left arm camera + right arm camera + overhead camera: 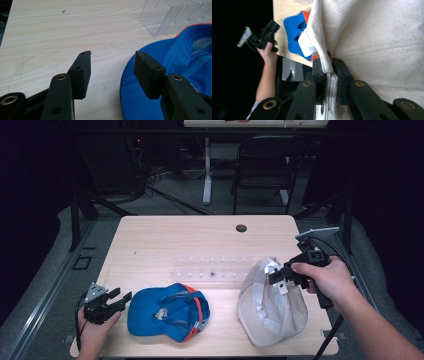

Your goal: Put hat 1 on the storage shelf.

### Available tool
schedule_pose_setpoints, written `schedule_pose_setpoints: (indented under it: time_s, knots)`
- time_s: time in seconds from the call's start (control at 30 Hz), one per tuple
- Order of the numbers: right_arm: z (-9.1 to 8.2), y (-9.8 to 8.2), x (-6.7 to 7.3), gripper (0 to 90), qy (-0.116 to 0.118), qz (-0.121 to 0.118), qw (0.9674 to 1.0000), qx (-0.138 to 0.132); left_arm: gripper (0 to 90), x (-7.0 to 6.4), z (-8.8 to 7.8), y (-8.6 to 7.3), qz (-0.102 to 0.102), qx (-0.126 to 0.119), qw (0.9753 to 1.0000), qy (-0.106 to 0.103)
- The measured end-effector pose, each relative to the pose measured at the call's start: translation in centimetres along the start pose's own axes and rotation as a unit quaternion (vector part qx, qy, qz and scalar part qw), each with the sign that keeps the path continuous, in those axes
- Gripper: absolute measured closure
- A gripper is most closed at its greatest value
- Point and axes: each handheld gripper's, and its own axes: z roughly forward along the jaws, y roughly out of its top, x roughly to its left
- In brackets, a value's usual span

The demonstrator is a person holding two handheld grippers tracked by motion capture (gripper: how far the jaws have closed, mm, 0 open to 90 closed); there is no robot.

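From above, my right gripper (pixel 276 276) holds the cream canvas cap (pixel 270 307) over the wooden table's (pixel 165 237) right side. Left gripper view: jaws wide, empty, beside the blue fabric cap (pixel 160 100). Right gripper view: thin rim pinched; it could slip.

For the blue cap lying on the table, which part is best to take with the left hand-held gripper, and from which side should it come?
Probably the brim. The blue cap lies upside down, and its flat, thin brim points toward the left hand-held gripper, which rests open just beside it. In the left gripper view the brim edge lies right by one jaw. Come in level from the cap's left and close the jaws over that edge.
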Motion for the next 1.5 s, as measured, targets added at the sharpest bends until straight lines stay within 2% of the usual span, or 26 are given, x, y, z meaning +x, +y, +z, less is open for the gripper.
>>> schedule_pose_setpoints:
  time_s: [0.17, 0.23, 0.4, 0.7, 0.87, 1.1, 1.13, 1.37, 1.5]
  knots:
    - [-0.7, 0.2, 0.0, 81.1, 0.02, 0.005, 0.9997, -0.01, 48.1, -0.1, 0.0, 0.0, 0.003, 0.002, 1.0, 0.001]
    - [-1.2, 0.5, 0.2, 81.1, 0.038, 0.006, 0.9989, -0.025, 48.1, 0.0, 0.1, 0.0, 0.003, 0.001, 1.0, 0.0]
    - [-1.9, 1.2, 0.9, 81.1, 0.061, -0.002, 0.9973, -0.042, 47.9, 0.0, 0.0, 0.0, -0.001, 0.001, 1.0, -0.001]
    - [-2.2, 2.8, 2.9, 81.1, 0.05, -0.005, 0.9973, -0.053, 47.8, 0.0, -0.1, 0.1, 0.001, 0.0, 1.0, -0.002]
    - [-2.5, 4.1, 4.7, 81.1, 0.033, -0.006, 0.9976, -0.061, 47.7, 0.0, 0.0, 0.1, 0.002, 0.004, 1.0, -0.004]
    - [-2.5, 5.6, 6.5, 81.1, 0.032, -0.01, 0.9969, -0.072, 47.7, 0.0, -0.1, 0.1, 0.0, -0.002, 1.0, -0.004]
    - [-2.2, 6.1, 7.0, 81.1, 0.035, -0.013, 0.9966, -0.074, 47.8, 0.0, -0.1, 0.1, 0.001, 0.002, 1.0, -0.005]
    - [-1.2, 7.6, 8.3, 81.1, 0.042, -0.013, 0.9958, -0.08, 48.2, -0.2, 0.0, 0.2, 0.008, -0.003, 0.9999, -0.007]
    - [0.0, 8.9, 9.1, 81.1, 0.045, -0.01, 0.995, -0.088, 48.0, -0.2, -0.1, 0.2, 0.011, -0.009, 0.9999, -0.008]
